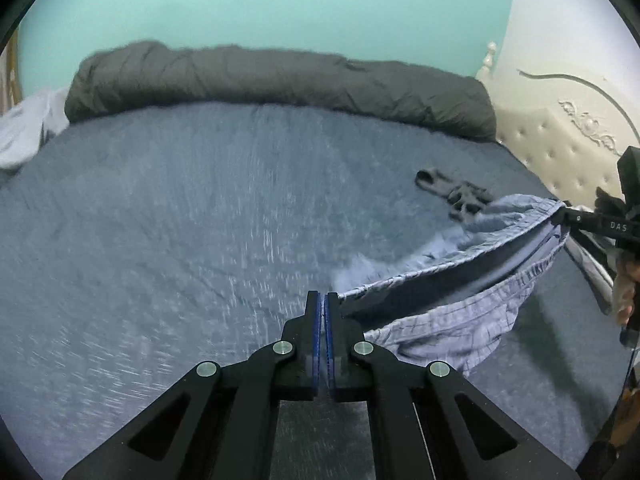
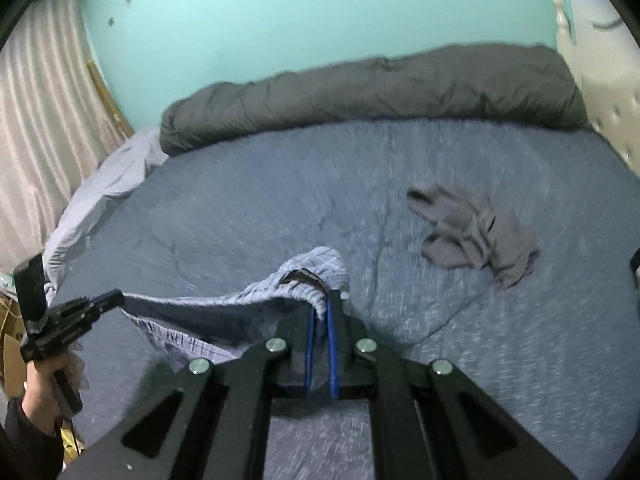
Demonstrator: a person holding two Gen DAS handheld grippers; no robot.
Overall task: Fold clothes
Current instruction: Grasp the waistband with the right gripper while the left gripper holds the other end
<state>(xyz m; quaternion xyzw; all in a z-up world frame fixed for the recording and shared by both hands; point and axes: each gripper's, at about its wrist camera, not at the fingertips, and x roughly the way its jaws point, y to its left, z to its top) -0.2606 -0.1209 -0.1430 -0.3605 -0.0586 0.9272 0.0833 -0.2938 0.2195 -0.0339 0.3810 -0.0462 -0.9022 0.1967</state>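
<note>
The light blue checked shorts point(image 1: 452, 304) are hanging stretched by their waistband between the two grippers, sagging in the middle above the bed point(image 1: 180, 208). The left gripper point(image 1: 322, 300) is clenching one end of the waistband, its jaws pressed tight together with the cloth running off to their right side. The right gripper point(image 2: 320, 300) is grasping the other end, its jaws closed on a bunched fold of the waistband that is spilling over their tips. A hand point(image 2: 40, 388) is gripping the left gripper's handle. Beyond the right jaws and off to their right, a crumpled grey garment point(image 2: 476, 236) is lying on the blue bedcover, apart from the shorts. Farther out, a rolled dark grey duvet point(image 1: 280, 84) is lying along the teal wall point(image 1: 280, 0).
</note>
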